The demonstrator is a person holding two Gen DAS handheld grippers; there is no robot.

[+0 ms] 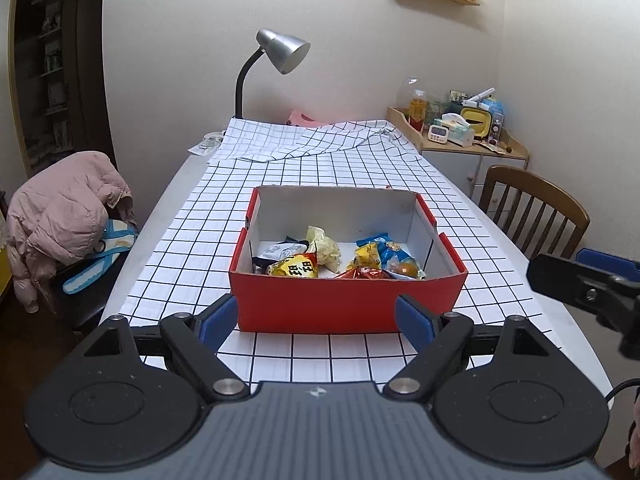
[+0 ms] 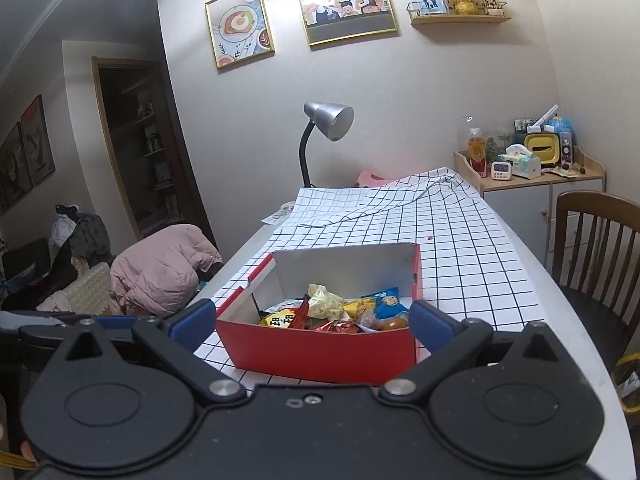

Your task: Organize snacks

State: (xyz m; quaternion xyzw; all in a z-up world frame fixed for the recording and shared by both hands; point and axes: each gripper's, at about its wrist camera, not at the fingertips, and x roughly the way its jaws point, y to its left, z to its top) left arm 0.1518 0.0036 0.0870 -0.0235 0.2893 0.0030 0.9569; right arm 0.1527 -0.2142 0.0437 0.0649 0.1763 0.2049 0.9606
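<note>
Both hand-held grippers, left (image 1: 316, 316) and right (image 2: 312, 326), spread wide, empty. Snacks (image 1: 340, 260) in box (image 1: 348, 300) at 12 o'clock: light, crinkly, slippery; pinch seams.

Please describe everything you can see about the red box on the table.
The red box looks like cardboard: red outside, pale grey-white inside, no lid, with slits at its side walls. It stands upright on the checked tablecloth, open side up. Several snack packets in yellow, blue, red and pale wrappers lie loose on its floor. Neither gripper touches it.
</note>
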